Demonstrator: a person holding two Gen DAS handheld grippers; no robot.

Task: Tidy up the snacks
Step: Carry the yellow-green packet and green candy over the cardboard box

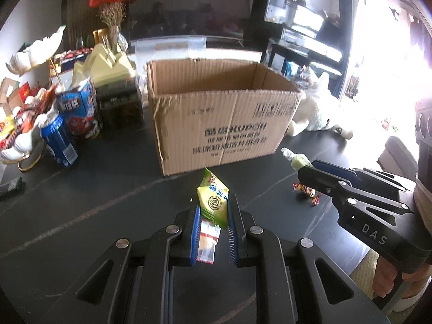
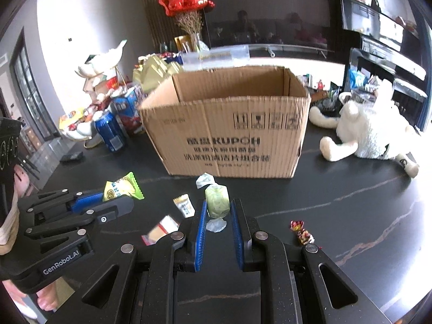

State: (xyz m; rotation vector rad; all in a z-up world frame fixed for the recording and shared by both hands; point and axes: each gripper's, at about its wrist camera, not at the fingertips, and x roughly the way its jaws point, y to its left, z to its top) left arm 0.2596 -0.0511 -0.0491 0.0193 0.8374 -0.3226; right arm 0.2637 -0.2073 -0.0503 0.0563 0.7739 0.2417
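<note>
Gripping both — left gripper [image 1: 213, 213] clamped on green snack packet [image 1: 213, 199], right gripper [image 2: 218, 210] clamped on pale-green wrapped candy [image 2: 216, 201], both held above table [image 2: 351, 216] in front of open cardboard box [image 2: 229, 135].

The bench [image 2: 337, 189] is dark polished stone, glossy with pale veins. The box [image 2: 229, 135] is matt, ribbed corrugated cardboard. The green snack packet [image 1: 213, 202] is shiny plastic film; the wrapped candy [image 2: 217, 202] sits in clear crinkled plastic. The plush toy [image 2: 370, 132] is white, woolly fabric. The blue can [image 1: 58, 140] is glossy metal.
</note>
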